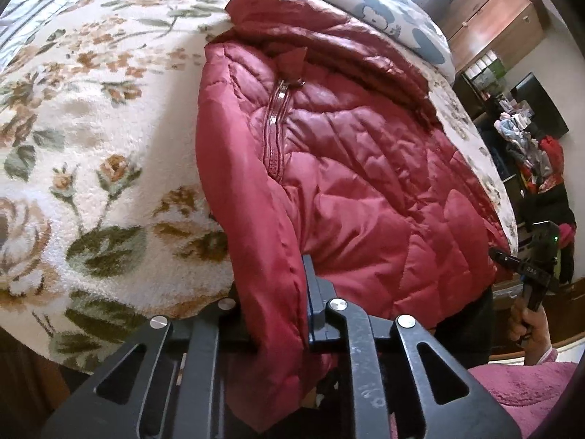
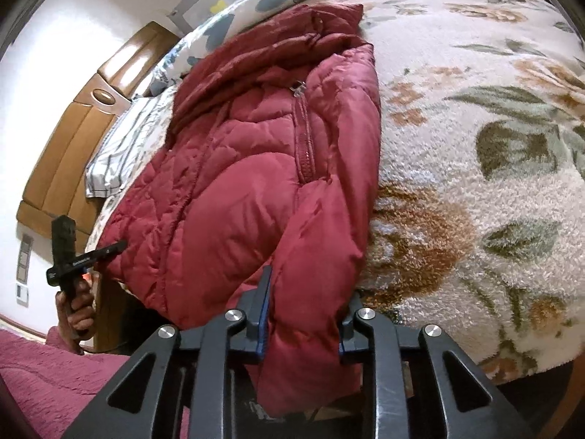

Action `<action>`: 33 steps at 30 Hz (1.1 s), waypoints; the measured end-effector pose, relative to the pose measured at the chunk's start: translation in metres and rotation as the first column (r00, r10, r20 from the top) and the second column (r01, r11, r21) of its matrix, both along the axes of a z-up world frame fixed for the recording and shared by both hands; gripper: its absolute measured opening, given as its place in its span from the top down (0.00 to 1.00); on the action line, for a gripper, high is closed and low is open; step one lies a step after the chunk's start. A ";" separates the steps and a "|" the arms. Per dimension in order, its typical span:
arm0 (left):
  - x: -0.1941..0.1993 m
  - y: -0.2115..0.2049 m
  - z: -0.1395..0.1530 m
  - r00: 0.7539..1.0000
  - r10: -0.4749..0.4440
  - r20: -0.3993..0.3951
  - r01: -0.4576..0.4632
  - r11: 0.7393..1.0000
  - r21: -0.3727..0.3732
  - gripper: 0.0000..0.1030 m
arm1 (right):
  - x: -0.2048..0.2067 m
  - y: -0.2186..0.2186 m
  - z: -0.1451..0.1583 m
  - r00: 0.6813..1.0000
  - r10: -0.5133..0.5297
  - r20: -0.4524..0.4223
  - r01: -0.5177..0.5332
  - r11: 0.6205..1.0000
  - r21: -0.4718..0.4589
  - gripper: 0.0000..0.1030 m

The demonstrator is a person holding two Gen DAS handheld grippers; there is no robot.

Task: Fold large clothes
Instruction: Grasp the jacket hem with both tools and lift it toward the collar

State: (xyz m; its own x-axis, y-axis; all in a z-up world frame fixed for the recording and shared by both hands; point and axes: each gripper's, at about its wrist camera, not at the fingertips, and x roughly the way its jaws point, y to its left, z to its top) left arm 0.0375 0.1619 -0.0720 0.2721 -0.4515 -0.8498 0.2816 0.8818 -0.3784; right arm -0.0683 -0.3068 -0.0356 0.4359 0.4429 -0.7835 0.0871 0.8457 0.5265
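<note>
A quilted red puffer jacket (image 1: 347, 168) lies on the bed, zipper up, its lower end hanging over the near edge. It also shows in the right wrist view (image 2: 248, 183). My left gripper (image 1: 272, 292) is shut on a folded sleeve edge at the jacket's left side. My right gripper (image 2: 309, 292) is shut on a sleeve edge at the jacket's right side. Each gripper shows small in the other's view, the right one (image 1: 512, 256) and the left one (image 2: 109, 248), both at the jacket's bottom corners.
The bed is covered by a cream fleece blanket with a flower print (image 1: 91, 146), also in the right wrist view (image 2: 475, 128). A blue-flowered pillow (image 1: 365, 3) lies beyond the jacket. A wooden headboard (image 2: 73, 139), a wooden cabinet (image 1: 486, 18) and cluttered shelves (image 1: 526, 139) stand around.
</note>
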 end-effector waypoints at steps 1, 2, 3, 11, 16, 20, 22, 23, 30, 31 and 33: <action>-0.001 0.000 0.005 1.000 -0.003 0.012 0.003 1.000 -0.006 0.87 | -0.001 -0.001 0.005 1.000 0.002 0.017 -0.002 1.000 0.012 0.77; 0.000 0.001 0.009 1.000 -0.005 0.021 0.005 1.000 -0.013 0.87 | -0.001 -0.003 0.008 1.000 0.002 0.030 -0.003 1.000 0.025 0.77; 0.000 0.001 0.014 1.000 -0.007 0.030 0.008 1.000 -0.020 0.87 | -0.001 -0.004 0.012 0.999 -0.001 0.047 -0.001 0.999 0.039 0.77; 0.015 0.000 0.056 0.991 0.007 0.132 0.004 0.997 -0.083 0.88 | 0.012 -0.013 0.049 0.985 -0.028 0.171 0.004 0.990 0.140 0.78; 0.033 -0.005 0.085 0.977 0.025 0.210 -0.002 0.994 -0.113 0.88 | 0.031 -0.010 0.073 0.970 -0.025 0.242 -0.006 0.992 0.124 0.78; 0.051 -0.007 0.099 0.965 0.052 0.255 -0.018 0.991 -0.135 0.88 | 0.048 -0.018 0.085 0.954 -0.069 0.292 0.026 0.989 0.148 0.78; 0.061 -0.008 0.105 0.959 0.069 0.275 -0.030 0.989 -0.145 0.88 | 0.056 -0.022 0.091 0.943 -0.097 0.317 0.049 0.987 0.156 0.78; 0.063 -0.008 0.107 0.957 0.077 0.280 -0.036 0.988 -0.150 0.88 | 0.060 -0.024 0.093 0.939 -0.108 0.326 0.058 0.986 0.158 0.78; 0.090 -0.014 0.116 0.940 0.124 0.318 -0.078 0.985 -0.156 0.88 | 0.088 -0.031 0.105 0.909 -0.160 0.385 0.124 0.985 0.117 0.78; 0.095 -0.015 0.116 0.938 0.134 0.319 -0.088 0.984 -0.152 0.87 | 0.093 -0.030 0.107 0.905 -0.163 0.393 0.132 0.986 0.105 0.78; 0.103 -0.016 0.115 0.937 0.143 0.318 -0.102 0.984 -0.144 0.87 | 0.104 -0.029 0.110 0.899 -0.161 0.407 0.145 0.987 0.069 0.78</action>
